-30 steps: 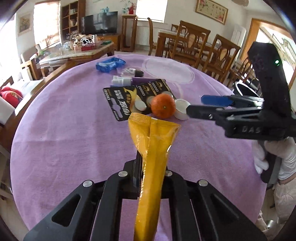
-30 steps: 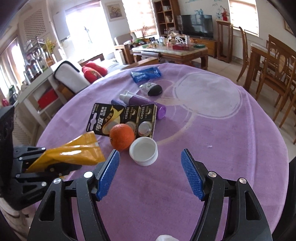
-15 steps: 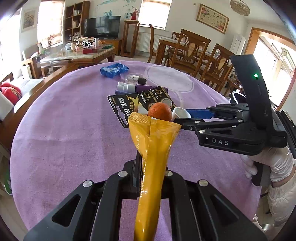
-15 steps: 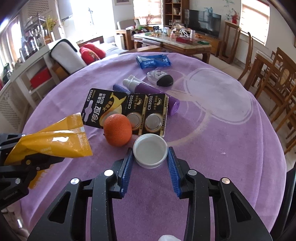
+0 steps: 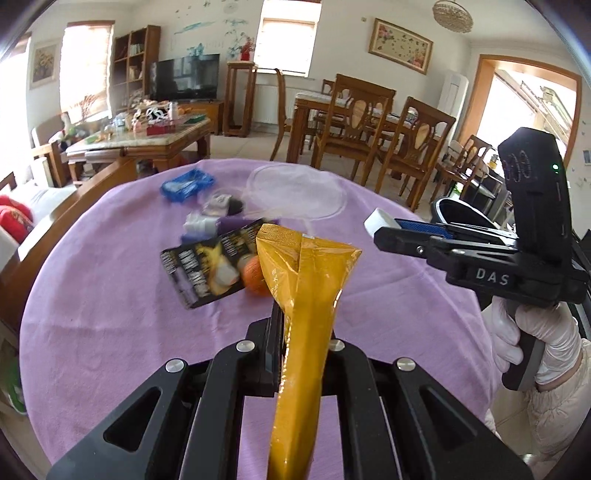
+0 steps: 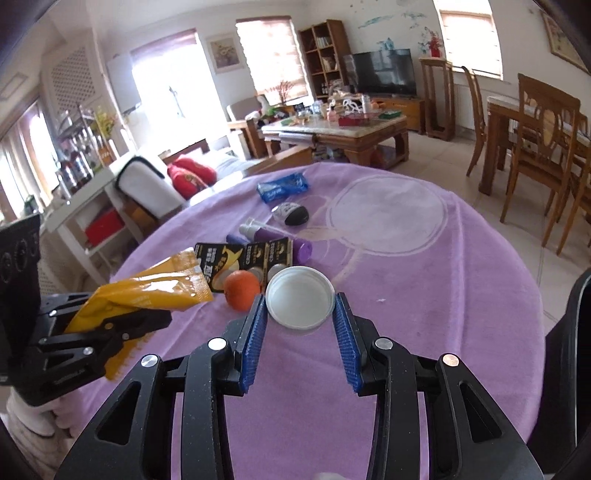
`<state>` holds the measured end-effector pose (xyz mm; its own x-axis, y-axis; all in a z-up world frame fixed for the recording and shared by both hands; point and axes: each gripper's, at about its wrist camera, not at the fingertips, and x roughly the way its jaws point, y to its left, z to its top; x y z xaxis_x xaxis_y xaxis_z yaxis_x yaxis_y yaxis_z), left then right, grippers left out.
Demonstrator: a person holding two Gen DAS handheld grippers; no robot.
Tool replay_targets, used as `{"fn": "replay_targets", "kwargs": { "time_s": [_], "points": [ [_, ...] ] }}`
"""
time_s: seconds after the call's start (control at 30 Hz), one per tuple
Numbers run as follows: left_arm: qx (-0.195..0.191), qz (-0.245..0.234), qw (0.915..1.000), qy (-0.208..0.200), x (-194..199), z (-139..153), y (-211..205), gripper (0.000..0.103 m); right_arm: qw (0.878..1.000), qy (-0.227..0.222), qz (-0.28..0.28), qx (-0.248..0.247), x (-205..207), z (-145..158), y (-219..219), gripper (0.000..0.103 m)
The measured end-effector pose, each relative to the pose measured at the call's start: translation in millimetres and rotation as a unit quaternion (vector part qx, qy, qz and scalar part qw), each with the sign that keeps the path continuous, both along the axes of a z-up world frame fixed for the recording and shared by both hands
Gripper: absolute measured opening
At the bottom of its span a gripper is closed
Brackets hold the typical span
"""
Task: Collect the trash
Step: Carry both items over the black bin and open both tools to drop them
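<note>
Left tool [image 5: 295, 325] clamped tight, fingers pressed together on a wrapper [image 5: 306, 295], raised above the surface. Right tool [image 6: 300, 310] lifted clear, blue pads [image 6: 253, 345] squeezing a cap [image 6: 300, 297] from both sides. Gloved right hand [image 5: 532, 343] wrapped round its handle.

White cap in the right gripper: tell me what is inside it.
The white cap, open side up between the right gripper pads, looks empty: a bare white interior. Its underside is hidden.

White walls, pale tiled floor [image 6: 436, 155]. Bright blinded windows [image 6: 271, 55] wash room with daylight. Dark TV [image 5: 183, 78] beside wooden bookshelf [image 5: 135, 61]; cluttered marble-topped coffee table [image 6: 334, 125]; wooden dining chairs [image 5: 352, 123]; framed floral painting [image 5: 402, 45]; chandelier [image 5: 453, 15].
</note>
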<state>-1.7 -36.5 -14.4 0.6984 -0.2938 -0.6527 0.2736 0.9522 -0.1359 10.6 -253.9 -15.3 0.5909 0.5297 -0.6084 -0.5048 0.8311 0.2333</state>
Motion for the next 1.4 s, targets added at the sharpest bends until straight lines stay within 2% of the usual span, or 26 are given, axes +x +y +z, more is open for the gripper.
{"fn": "replay_targets", "kwargs": {
  "time_s": [0.13, 0.3, 0.63, 0.8, 1.0, 1.2, 1.4],
  "points": [
    [0.005, -0.026, 0.9995, -0.017, 2, 12, -35, 0.008, 0.999, -0.026, -0.035, 0.032, -13, 19, -48, 0.037],
    [0.005, -0.062, 0.9976, -0.032, 9, 22, -83, 0.008, 0.995, -0.050, -0.074, 0.050, -30, 34, -104, 0.037],
    [-0.001, -0.154, 0.9868, -0.050, 24, 30, -188, 0.008, 0.981, -0.062, -0.161, 0.085, -52, 37, -225, 0.037],
    [-0.013, -0.195, 0.9801, -0.034, 36, 23, -236, 0.008, 0.971, -0.060, -0.208, 0.101, -63, 29, -288, 0.037],
    [-0.028, -0.220, 0.9750, -0.005, 60, 6, -282, 0.008, 0.959, -0.052, -0.250, 0.120, -73, 11, -347, 0.038],
    [-0.037, -0.237, 0.9705, 0.027, 82, -12, -317, 0.009, 0.949, -0.037, -0.280, 0.137, -74, -13, -383, 0.038],
    [-0.020, -0.238, 0.9698, 0.049, 97, -31, -346, 0.009, 0.942, -0.021, -0.296, 0.156, -63, -33, -402, 0.038]
  ]
}}
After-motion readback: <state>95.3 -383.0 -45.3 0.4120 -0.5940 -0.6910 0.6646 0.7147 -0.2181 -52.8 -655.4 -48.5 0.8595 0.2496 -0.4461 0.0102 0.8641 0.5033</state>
